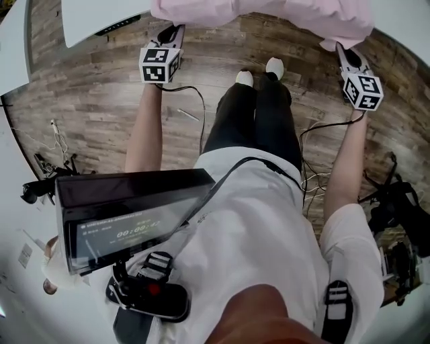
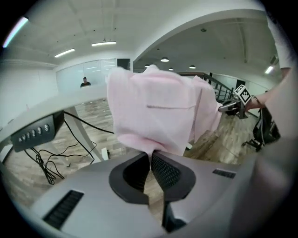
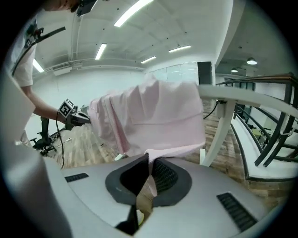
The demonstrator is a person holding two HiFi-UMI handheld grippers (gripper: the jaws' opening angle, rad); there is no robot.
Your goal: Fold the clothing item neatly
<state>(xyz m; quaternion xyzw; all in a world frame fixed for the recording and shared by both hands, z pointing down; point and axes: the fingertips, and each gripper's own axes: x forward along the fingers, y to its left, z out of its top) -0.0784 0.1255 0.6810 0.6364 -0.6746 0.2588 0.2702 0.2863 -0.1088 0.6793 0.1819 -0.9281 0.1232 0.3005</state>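
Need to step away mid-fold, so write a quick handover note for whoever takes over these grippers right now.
Left gripper: shut on one edge of the pink garment.
Right gripper: shut on the opposite edge.
Garment: held in the air, spread between both grippers, beside the white table and above the wooden floor.
Done: garment gripped and lifted.
Left: probably lay it flat on the table, fold it neatly, then release. No finished fold shows yet.

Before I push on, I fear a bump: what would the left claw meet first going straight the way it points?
The pink garment pinched in the left claw: it hangs directly ahead. What lies behind it is hidden.
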